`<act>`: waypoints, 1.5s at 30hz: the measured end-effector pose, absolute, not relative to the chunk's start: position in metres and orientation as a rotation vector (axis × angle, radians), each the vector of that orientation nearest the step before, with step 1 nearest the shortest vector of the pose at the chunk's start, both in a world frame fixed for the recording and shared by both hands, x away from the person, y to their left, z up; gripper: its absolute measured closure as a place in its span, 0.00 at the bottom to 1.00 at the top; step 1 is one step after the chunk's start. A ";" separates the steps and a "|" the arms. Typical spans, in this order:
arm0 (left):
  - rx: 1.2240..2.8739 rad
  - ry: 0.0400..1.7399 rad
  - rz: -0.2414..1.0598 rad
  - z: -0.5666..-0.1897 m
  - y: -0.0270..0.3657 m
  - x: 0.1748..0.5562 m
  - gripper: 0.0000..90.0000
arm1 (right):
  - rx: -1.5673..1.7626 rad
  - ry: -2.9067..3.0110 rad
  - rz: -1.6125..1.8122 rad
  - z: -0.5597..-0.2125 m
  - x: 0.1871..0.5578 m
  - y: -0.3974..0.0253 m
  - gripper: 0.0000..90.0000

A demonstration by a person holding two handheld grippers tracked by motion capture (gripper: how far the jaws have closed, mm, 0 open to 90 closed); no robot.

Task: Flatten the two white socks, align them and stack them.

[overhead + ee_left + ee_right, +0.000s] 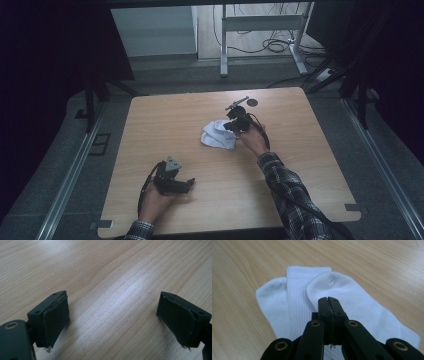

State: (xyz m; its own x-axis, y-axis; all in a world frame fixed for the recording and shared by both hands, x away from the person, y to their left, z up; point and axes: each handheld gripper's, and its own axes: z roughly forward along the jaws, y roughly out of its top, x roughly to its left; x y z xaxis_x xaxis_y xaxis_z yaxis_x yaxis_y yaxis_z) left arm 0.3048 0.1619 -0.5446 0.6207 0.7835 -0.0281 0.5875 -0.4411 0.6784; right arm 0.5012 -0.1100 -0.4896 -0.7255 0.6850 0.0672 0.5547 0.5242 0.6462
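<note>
Left to right. The left gripper [176, 184] is resting low over the near part of the wooden surface [300, 165], held by the person's left hand [155, 202]. In the left gripper view its two fingers [53, 320] are standing wide apart, with bare wood grain lying between and ahead of them and nothing held.

Toward the middle, the white socks [216, 134] are lying in a loose, overlapping pile on the surface, well apart from the left fingers and directly beneath and ahead of the right ones. In the right gripper view a ribbed cuff [298, 290] is running lengthwise straight away from the fingers, its long axis pointing forward, with a rounded toe or heel section flanking it on each side.

The right gripper [235, 125], carried by the right hand [254, 141], is hovering at the far right edge of the pile. Its fingers [329, 307] are pressing flat together; whether any fabric is being pinched between them cannot be told.

Beyond the right fingers, a small dark tool [236, 104] and a dark disc [253, 102] are lying near the far edge.
</note>
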 end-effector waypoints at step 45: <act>2.182 1.070 0.382 -0.545 0.162 0.305 0.12 | 1.206 2.378 1.201 -0.425 0.492 -0.189 0.96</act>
State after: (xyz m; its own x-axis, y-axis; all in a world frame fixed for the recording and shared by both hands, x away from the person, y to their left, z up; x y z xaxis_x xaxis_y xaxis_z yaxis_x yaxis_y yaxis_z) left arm 0.3047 0.1618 -0.5446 0.6212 0.7831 -0.0291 0.5874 -0.4407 0.6788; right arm 0.4920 -0.1888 -0.4253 -0.6405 0.7512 0.1595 0.5741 0.3305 0.7491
